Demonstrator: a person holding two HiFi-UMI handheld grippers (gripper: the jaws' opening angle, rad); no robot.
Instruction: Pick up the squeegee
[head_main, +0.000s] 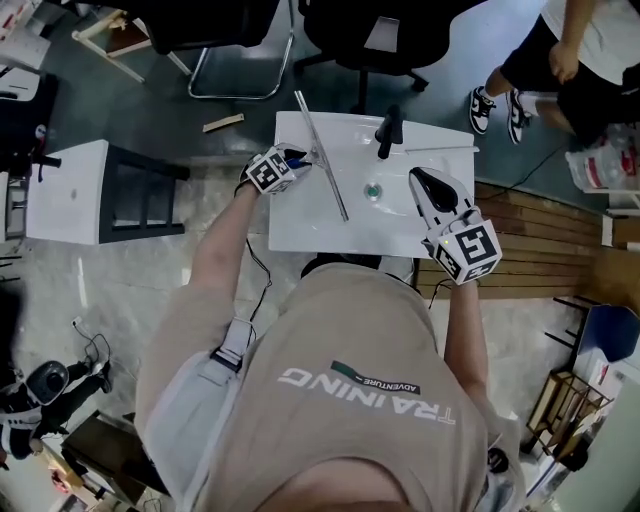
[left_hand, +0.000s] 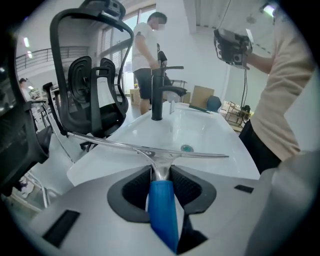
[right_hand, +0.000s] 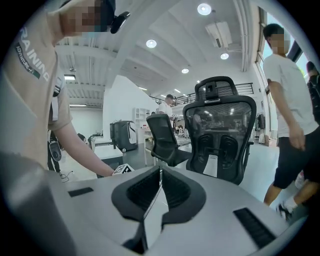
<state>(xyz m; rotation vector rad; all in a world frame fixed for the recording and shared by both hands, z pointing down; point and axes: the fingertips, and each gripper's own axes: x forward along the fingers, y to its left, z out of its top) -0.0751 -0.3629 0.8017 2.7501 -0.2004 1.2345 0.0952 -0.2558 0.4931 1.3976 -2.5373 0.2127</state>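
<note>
The squeegee (head_main: 323, 156) has a long metal blade and a blue handle (left_hand: 162, 210), and its blade lies slantwise over the left part of the white sink (head_main: 300, 230). My left gripper (head_main: 295, 160) is shut on the blue handle, with its pads pressed to both sides of it. In the left gripper view the blade (left_hand: 150, 150) stretches across just beyond the left gripper (left_hand: 161, 172). My right gripper (head_main: 418, 178) hovers over the sink's right side, near the drain (head_main: 373, 191). In its own view the right gripper (right_hand: 160, 172) has its jaws together and nothing between them.
A black faucet (head_main: 388, 130) stands at the sink's far edge. Black office chairs (right_hand: 220, 135) stand beyond it. A white side table (head_main: 65, 190) is to the left, wooden slats (head_main: 540, 250) to the right. A person (head_main: 560, 60) stands at the far right.
</note>
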